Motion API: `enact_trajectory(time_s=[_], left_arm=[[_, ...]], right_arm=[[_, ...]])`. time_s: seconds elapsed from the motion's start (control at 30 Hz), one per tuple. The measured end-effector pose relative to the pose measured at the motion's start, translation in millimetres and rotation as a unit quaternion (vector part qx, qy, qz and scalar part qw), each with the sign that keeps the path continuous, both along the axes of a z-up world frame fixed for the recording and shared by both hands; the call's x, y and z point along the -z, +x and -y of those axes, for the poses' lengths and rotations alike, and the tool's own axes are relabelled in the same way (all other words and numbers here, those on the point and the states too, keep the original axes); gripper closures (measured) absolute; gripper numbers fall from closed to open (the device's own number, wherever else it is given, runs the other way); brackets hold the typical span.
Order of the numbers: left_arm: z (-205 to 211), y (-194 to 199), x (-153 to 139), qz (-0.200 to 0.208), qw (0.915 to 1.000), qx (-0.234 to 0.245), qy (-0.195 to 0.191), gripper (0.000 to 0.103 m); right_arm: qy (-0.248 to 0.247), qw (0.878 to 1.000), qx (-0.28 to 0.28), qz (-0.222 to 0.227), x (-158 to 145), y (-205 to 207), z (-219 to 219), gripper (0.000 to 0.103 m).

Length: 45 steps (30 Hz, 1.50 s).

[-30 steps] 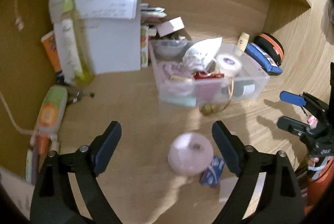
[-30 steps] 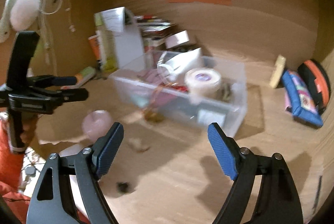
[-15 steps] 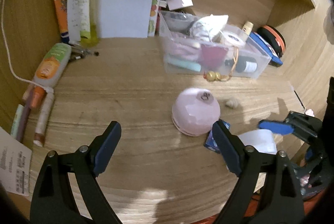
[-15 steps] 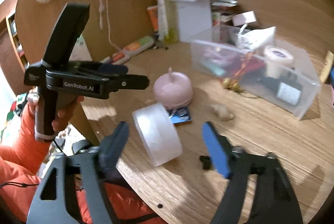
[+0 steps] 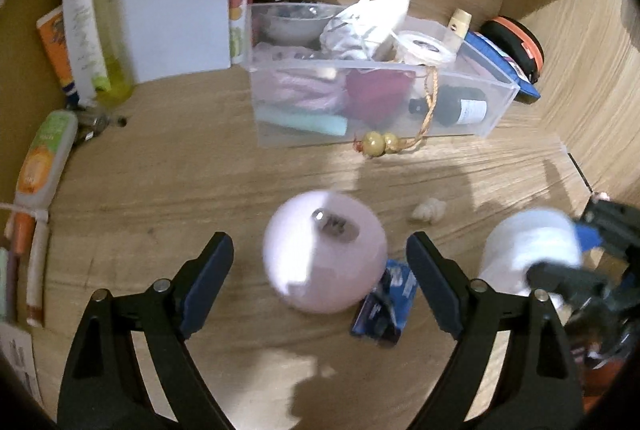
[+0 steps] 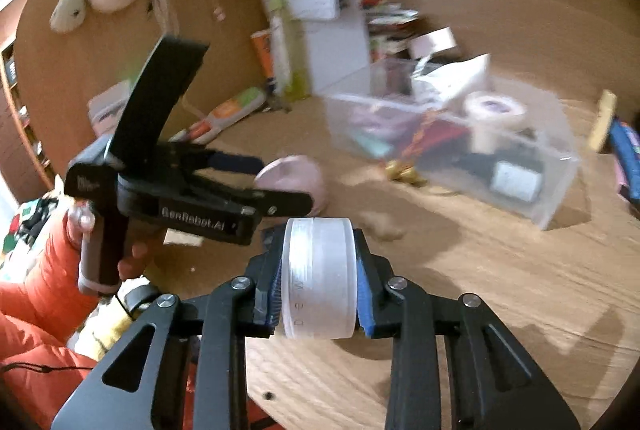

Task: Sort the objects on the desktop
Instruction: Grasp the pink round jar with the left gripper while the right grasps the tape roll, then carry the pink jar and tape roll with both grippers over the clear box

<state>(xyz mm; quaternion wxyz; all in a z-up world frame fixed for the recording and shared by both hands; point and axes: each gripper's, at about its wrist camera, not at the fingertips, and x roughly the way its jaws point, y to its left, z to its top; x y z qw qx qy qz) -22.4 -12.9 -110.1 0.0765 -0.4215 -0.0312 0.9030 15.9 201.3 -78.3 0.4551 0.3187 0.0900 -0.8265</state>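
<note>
bare desk [image 5: 168, 189] left of pink dome [image 5: 324, 250], clear bin [image 5: 376, 101] blocking beyond, small lump [image 5: 430, 209] between

Matt wood-grain desk [image 5: 168, 189], clear-plastic bin [image 5: 496, 109]

The light wood-grain desk [image 5: 168, 189] carries a round pale pink dome-shaped case [image 5: 325, 257] lying between the fingers of the left tool [image 5: 320, 282], not touched by them. A flat blue packet [image 5: 394, 300] lies partly tucked under its right edge. Just ahead and to the right sits a small cream crumpled scrap [image 5: 429, 210]. Further ahead stands a clear plastic storage bin [image 5: 372, 97], two tan beads on an orange cord [image 5: 380, 141] resting against its near wall. Far left lies a green-and-orange tube [image 5: 46, 155]; ahead on the left stand a white box [image 5: 176, 29] and a yellow-green bottle [image 5: 94, 41].
</note>
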Motion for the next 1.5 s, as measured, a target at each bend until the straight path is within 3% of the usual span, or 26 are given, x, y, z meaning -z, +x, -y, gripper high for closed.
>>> enact_trajectory(time_s=[0.07,0.13,0.5,0.93,1.37,1.5], left_arm=[[-5,-3,1,0.001,0.9999,0.004,-0.009,0.034],[-8,-7,4,0.003,0.9998,0.001,-0.019,0.04],[5,-9,-3,-0.01,0.9996,-0.027,-0.001,0.04],[14,-10,-61,-0.085,0.9953,-0.041,0.02,0.04],[20,-60,-87,-0.1,0.993,-0.041,0.049,0.04],[19,-78,-88,-0.097,0.9935,-0.046,0.039,0.04]], right_arm=[[-0.006,1.0,0.013,-0.002,-6,-7,-8,0.076],[-0.008,1.0,0.029,-0.008,-12,-13,-16,0.076],[-0.037,0.995,0.091,-0.024,-38,-51,-42,0.076],[-0.067,0.989,0.128,-0.021,-60,-83,-62,0.076],[-0.059,0.983,0.171,-0.044,-83,-128,-58,0.076],[-0.053,0.979,0.189,-0.045,-85,-145,-49,0.076]])
